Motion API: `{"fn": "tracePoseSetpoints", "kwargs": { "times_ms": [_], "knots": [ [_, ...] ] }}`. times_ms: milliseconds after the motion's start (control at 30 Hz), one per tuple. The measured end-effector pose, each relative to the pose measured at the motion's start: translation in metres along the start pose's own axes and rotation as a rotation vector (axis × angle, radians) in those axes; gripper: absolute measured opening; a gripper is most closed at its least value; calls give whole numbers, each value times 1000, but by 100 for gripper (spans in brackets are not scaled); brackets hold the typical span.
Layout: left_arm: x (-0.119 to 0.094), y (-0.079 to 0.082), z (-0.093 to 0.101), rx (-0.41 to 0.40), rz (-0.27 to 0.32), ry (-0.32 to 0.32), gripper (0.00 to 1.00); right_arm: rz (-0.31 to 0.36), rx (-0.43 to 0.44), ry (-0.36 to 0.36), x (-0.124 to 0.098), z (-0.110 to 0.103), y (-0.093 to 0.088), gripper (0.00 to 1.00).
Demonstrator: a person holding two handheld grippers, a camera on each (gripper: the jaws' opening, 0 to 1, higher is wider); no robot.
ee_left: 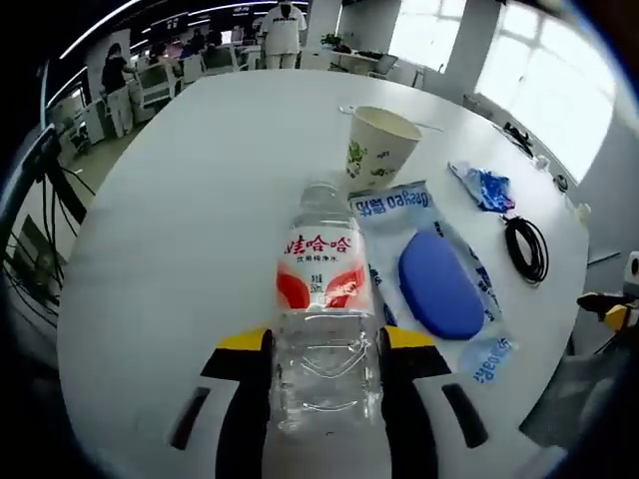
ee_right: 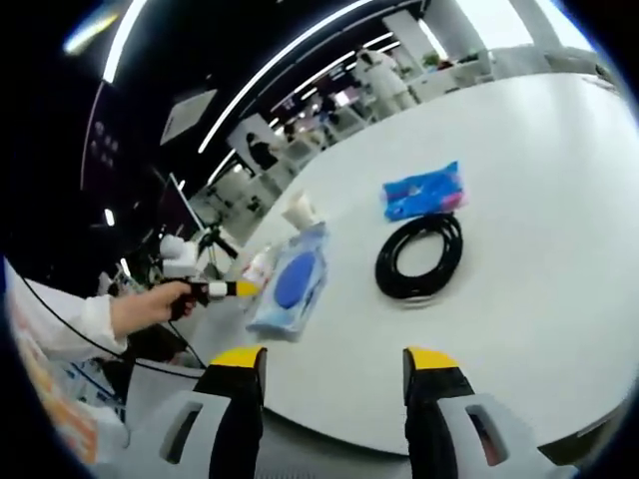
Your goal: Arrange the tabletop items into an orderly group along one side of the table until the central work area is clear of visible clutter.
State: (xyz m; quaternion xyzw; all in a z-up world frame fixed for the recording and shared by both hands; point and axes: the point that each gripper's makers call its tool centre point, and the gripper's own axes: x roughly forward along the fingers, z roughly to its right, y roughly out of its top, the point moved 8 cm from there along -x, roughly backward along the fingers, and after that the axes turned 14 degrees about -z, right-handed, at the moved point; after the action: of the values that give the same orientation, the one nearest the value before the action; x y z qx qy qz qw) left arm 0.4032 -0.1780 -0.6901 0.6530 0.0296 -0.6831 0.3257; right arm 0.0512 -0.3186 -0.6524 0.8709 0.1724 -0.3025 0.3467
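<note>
In the left gripper view my left gripper [ee_left: 324, 344] is shut on a clear water bottle [ee_left: 324, 299] with a red and white label, lying along the jaws over the white table [ee_left: 180, 220]. Beyond it stand a paper cup [ee_left: 379, 145] and a blue oval case [ee_left: 439, 284] resting on a blue-printed plastic packet [ee_left: 399, 205]. In the right gripper view my right gripper [ee_right: 334, 364] is open with nothing in it, near the table's edge. Ahead lie a black cable coil [ee_right: 419, 254] and a blue wrapper [ee_right: 424, 190]. The left gripper [ee_right: 225, 289] holds the bottle [ee_right: 258, 267] at the left.
The blue wrapper [ee_left: 484, 188] and the cable coil [ee_left: 526, 249] lie at the table's right side in the left gripper view. The right gripper [ee_left: 609, 304] peeks in at the right edge. A hand [ee_right: 150, 304] holds the left gripper. People and desks stand far behind.
</note>
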Motion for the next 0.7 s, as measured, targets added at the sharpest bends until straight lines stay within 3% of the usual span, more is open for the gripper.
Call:
{"fn": "tracePoseSetpoints", "kwargs": {
  "times_ms": [167, 267, 367, 500, 533, 700],
  "knots": [
    [-3, 2, -2, 43, -62, 25, 43, 5, 18, -2, 0, 2, -3, 56],
    [1, 14, 1, 4, -35, -13, 52, 9, 31, -4, -1, 2, -6, 56],
    [6, 25, 1, -38, -58, -25, 60, 8, 34, -10, -3, 1, -8, 56],
    [16, 32, -1, -12, -83, 25, 48, 21, 46, -22, -8, 1, -9, 56],
    [16, 36, -1, 1, -59, 30, 45, 22, 46, -25, -9, 1, -9, 56],
    [17, 42, -7, 8, -36, 22, 43, 26, 54, -36, -10, 1, -11, 55]
  ]
}}
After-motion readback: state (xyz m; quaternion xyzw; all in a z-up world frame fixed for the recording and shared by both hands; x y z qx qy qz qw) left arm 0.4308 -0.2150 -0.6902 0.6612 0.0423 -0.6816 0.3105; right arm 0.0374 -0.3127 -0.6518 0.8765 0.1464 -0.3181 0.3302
